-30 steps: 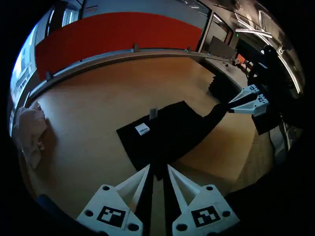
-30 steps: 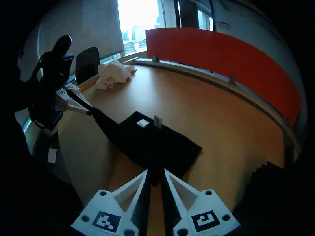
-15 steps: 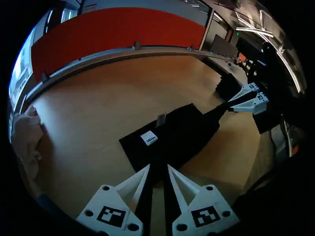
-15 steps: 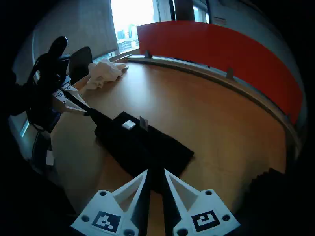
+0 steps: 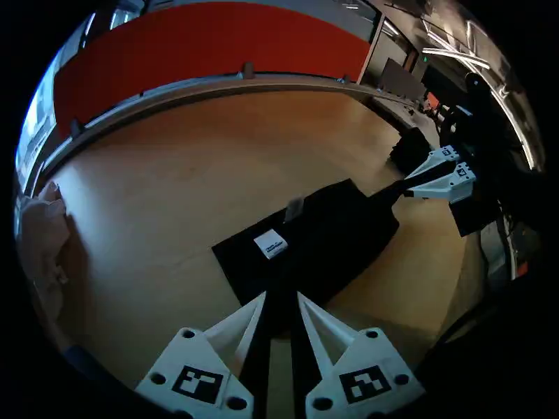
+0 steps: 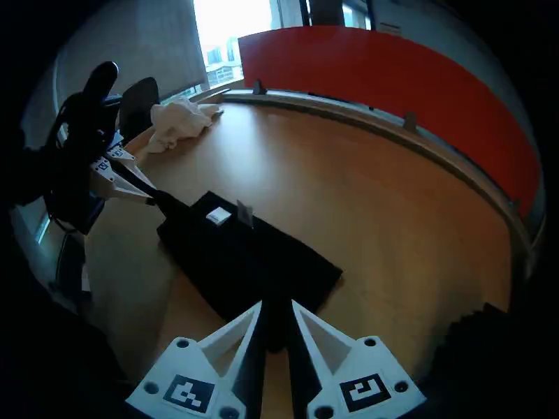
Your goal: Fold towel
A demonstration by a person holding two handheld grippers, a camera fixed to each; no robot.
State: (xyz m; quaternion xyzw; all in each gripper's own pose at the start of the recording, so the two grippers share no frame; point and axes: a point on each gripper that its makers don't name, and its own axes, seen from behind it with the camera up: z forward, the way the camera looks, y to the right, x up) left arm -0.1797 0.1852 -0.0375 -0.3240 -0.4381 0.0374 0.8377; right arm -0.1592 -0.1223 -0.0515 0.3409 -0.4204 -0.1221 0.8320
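Towel lies flatter now, corners apparently between left gripper's, right gripper's fingers.

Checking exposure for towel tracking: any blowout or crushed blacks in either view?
Right gripper view: window blown out white, towel near-featureless black. Left gripper view: ceiling lights flare, towel folds unreadable.

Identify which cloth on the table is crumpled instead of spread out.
The pale cloth, bunched in a heap near the window side; the black towel lies spread out.
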